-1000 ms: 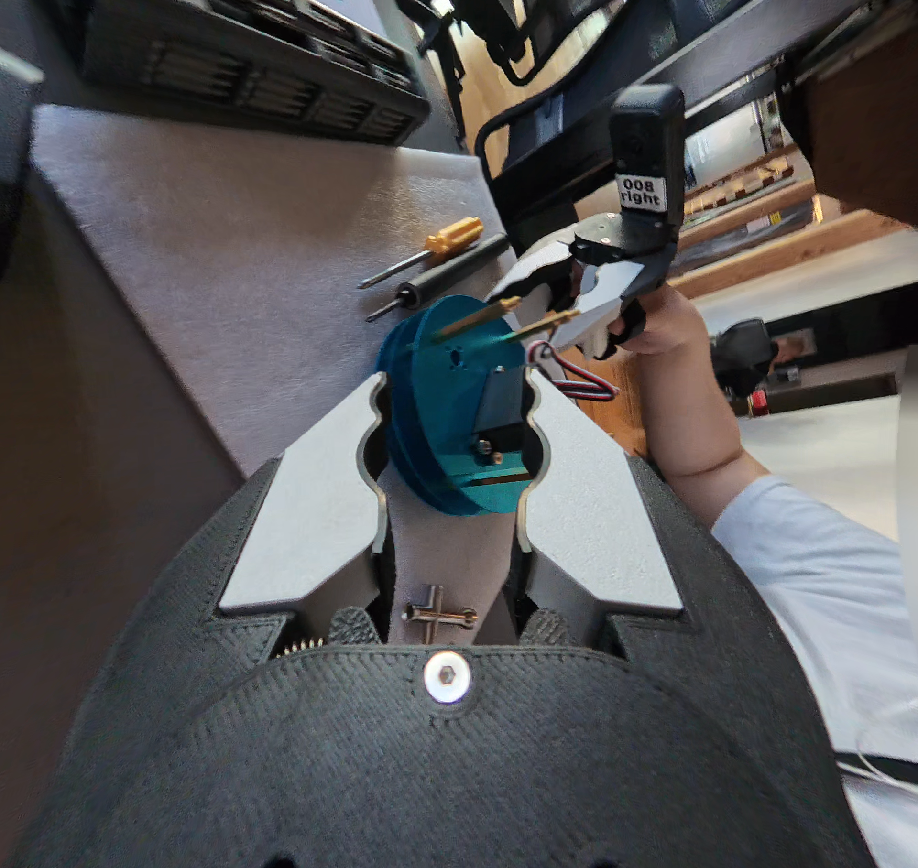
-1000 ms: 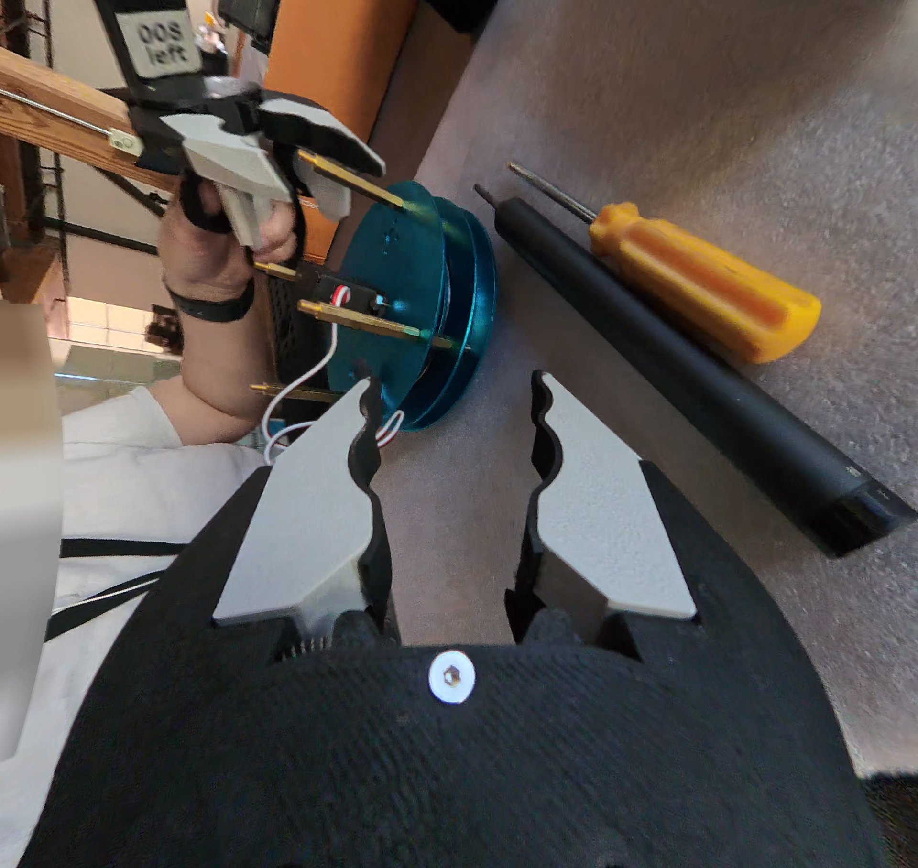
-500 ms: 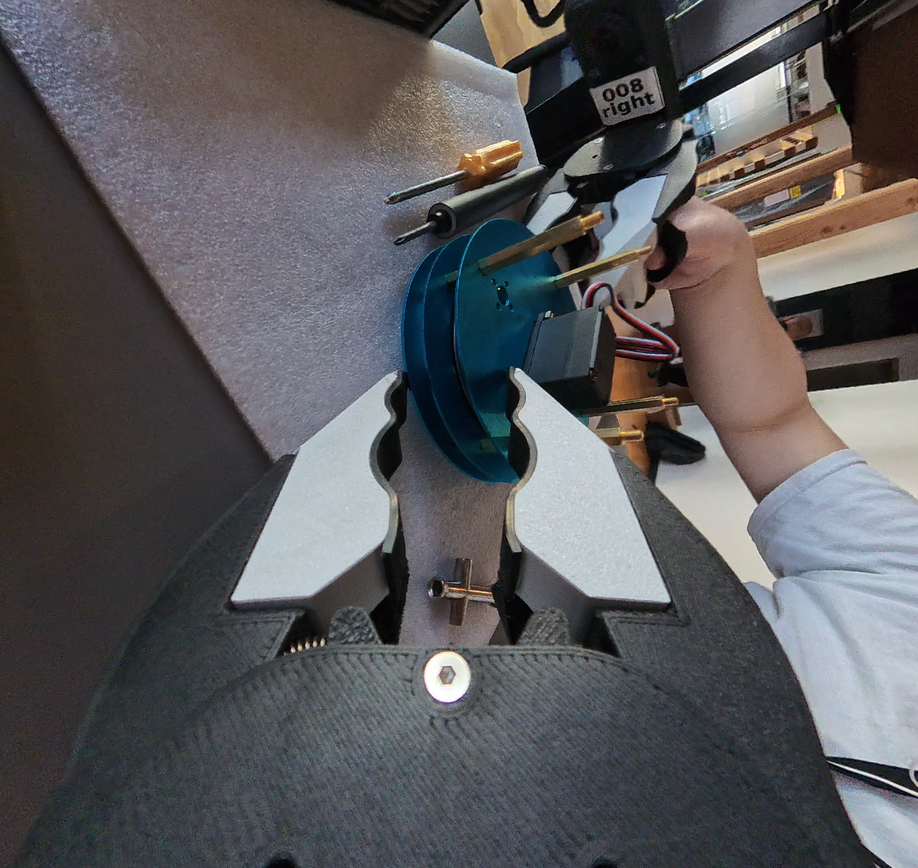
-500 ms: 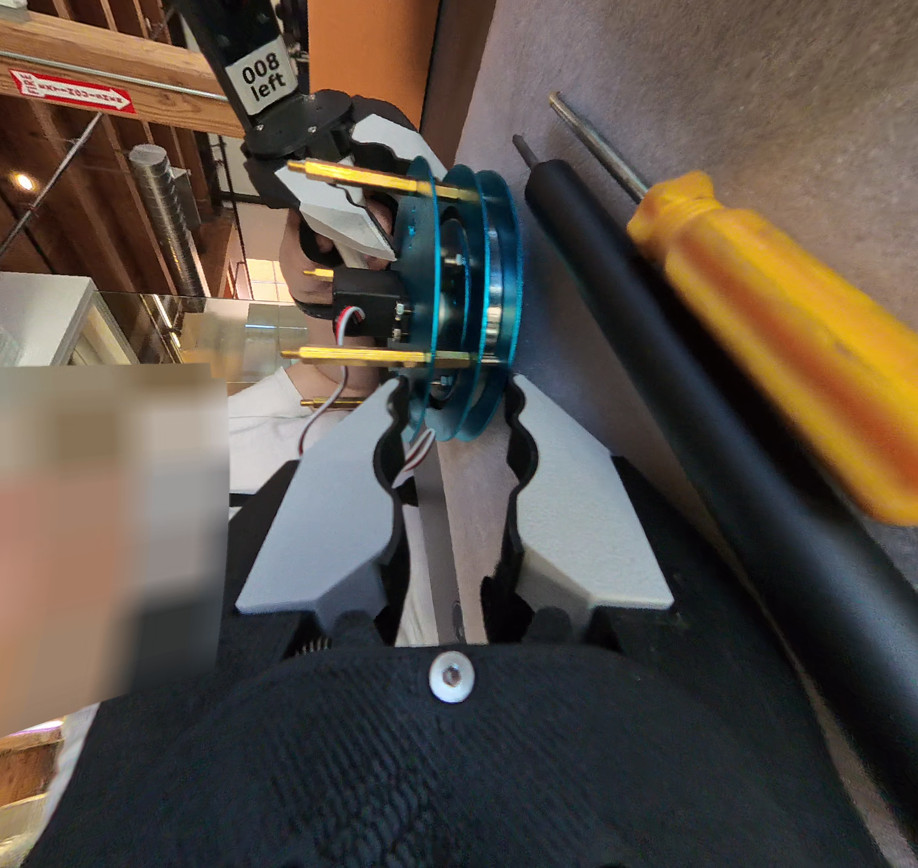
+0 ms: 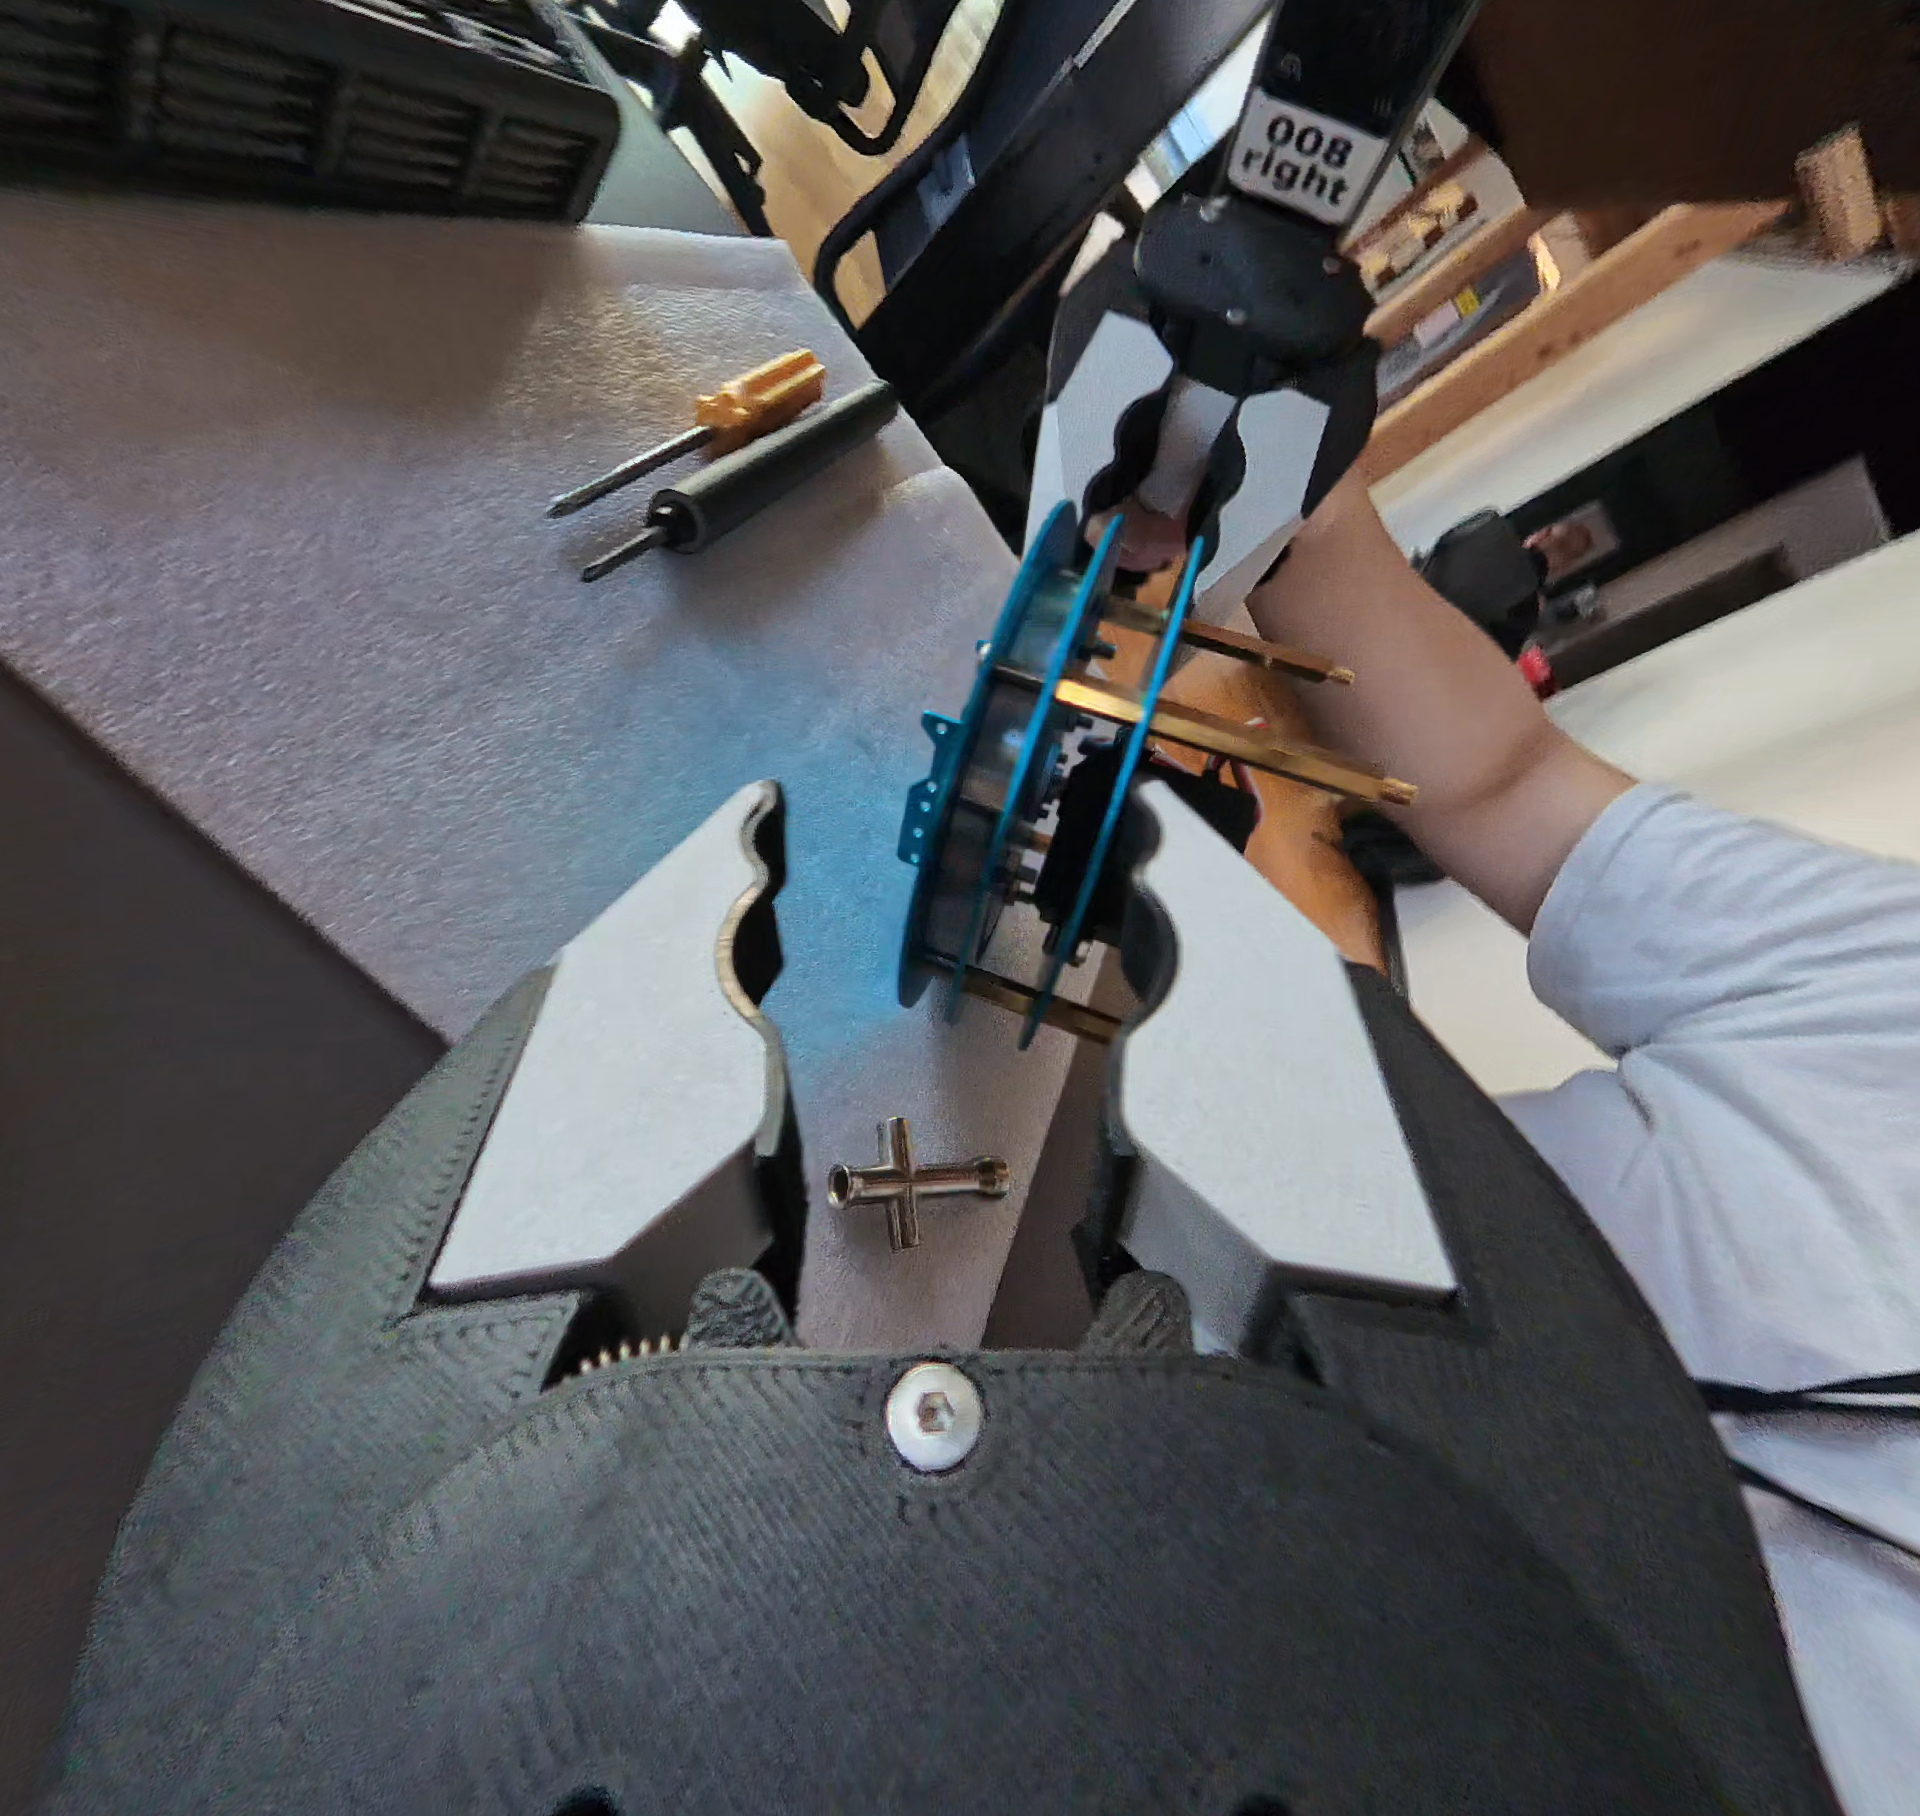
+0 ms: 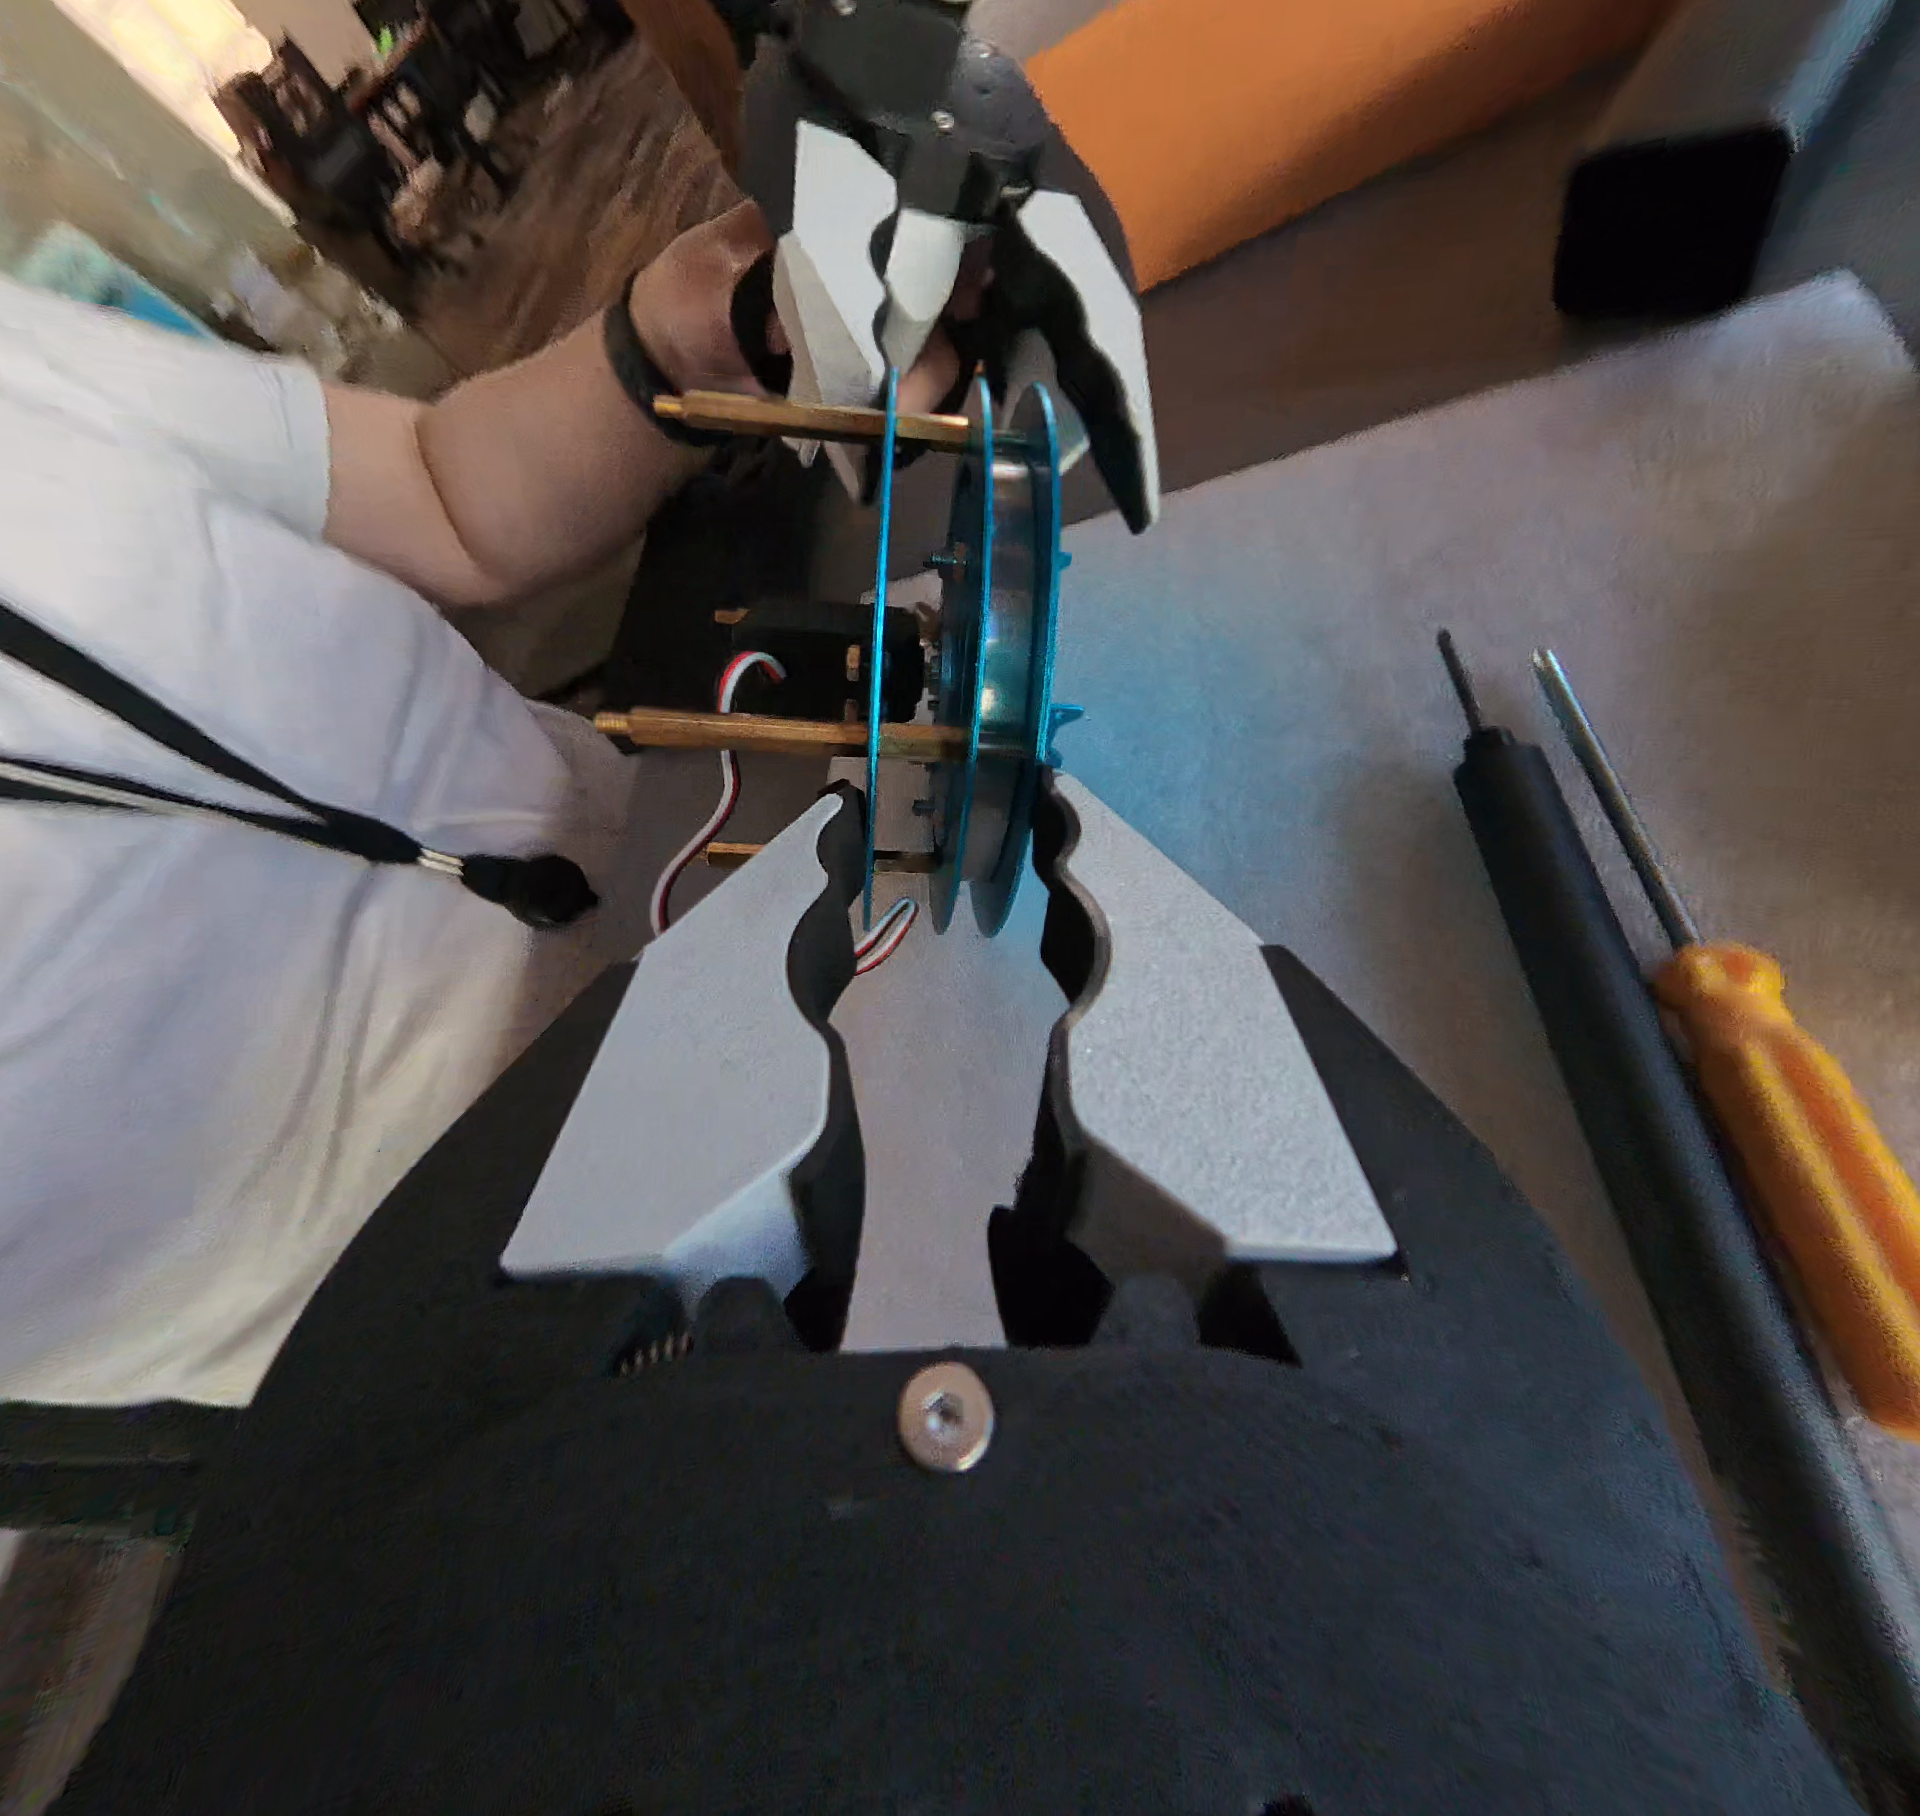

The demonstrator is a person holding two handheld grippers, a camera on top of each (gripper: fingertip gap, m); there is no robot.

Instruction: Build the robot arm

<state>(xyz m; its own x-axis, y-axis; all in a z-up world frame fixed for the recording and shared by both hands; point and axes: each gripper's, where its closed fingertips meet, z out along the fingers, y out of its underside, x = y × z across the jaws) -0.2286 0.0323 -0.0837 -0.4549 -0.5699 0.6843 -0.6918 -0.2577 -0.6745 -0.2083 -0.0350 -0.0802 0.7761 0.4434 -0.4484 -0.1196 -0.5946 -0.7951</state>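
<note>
A blue disc assembly (image 5: 1023,727) with stacked round plates, brass standoffs and a black servo with red, white and black wires hangs edge-on above the grey foam mat (image 5: 364,571). My right gripper (image 6: 945,790) is shut on the near rim of the assembly (image 6: 1003,665). My left gripper (image 5: 954,800) is open, its fingers spread either side of the opposite rim with a gap on the left side. Each gripper also shows in the other's view: the right one (image 5: 1158,540), and the left one (image 6: 997,504).
A small cross-shaped metal wrench (image 5: 914,1184) lies on the mat between my left fingers. A yellow-handled screwdriver (image 6: 1808,1143) and a black-handled driver (image 6: 1621,1039) lie side by side. A black tool case (image 5: 291,104) stands at the mat's far edge. A person's sleeve (image 6: 208,727) is close.
My left gripper's fingers have spread apart and let go of the assembly. My right gripper has closed on its rim and lifted it off the mat, turning it edge-on.
</note>
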